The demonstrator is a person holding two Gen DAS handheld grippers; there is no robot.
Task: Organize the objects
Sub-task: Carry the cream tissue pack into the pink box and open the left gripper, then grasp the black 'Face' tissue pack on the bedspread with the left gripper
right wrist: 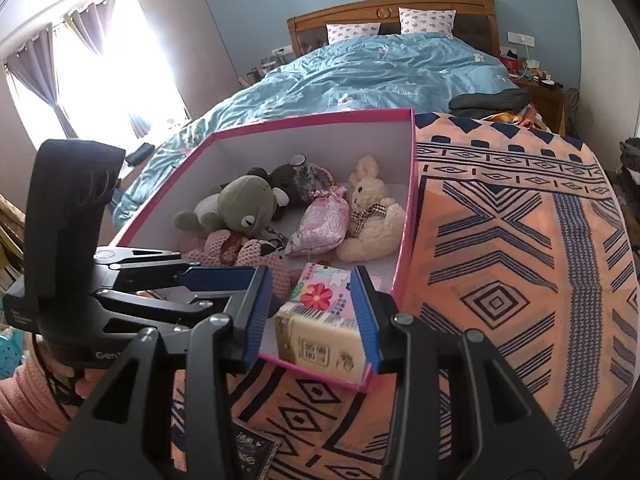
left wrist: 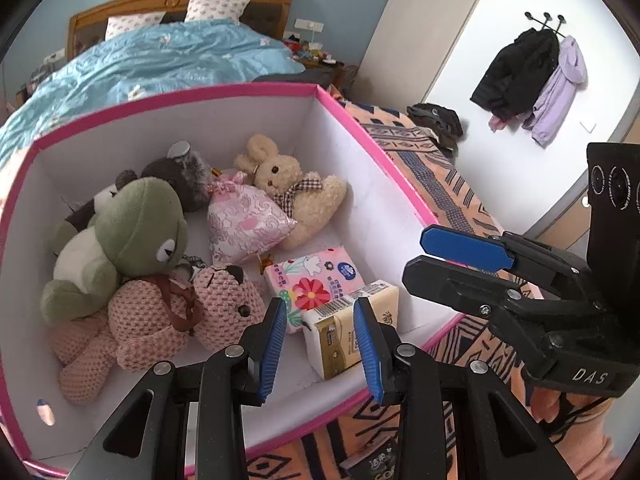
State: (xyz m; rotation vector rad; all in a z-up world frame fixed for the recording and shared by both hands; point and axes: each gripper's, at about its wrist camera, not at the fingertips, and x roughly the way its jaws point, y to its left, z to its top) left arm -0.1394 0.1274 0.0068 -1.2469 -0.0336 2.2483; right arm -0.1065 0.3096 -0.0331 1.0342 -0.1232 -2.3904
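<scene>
1. Atop a patterned orange blanket (left wrist: 440, 184) on a bed sat a pink-rimmed box (left wrist: 168, 96), white inside and open at the top.
2. Soft toys filled its far half, among them a green frog (left wrist: 136, 216), a cream rabbit (left wrist: 288, 184) and a pink knitted bear (left wrist: 160, 320).
3. Two tissue packs lay in the box's near right corner. A yellow tissue pack (left wrist: 340, 332) sat against the near wall, touching a floral tissue pack (left wrist: 316, 280) just beyond it.
4. The left gripper (left wrist: 320, 304) hovered over that corner, angled down. Its jaws were drawn narrowly together and gripped nothing.
5. The right gripper (right wrist: 312, 276) hovered at the box's right rim, beside the left one. Its jaws stood a little apart and empty.
6. The yellow pack lay straight ahead of and below both grippers. Its long axis ran from the near wall toward the box's middle, roughly in line with the left gripper's fingers.
7. A dark packet (left wrist: 374, 460) lay outside the box on the blanket, just before the near wall. It sat under and behind both sets of fingertips, about between the two hands.
8. Judgement: the dark packet looked like the next item to store. Neither hand seemed clearly nearer. It was mostly hidden, so its long axis could not be told.
</scene>
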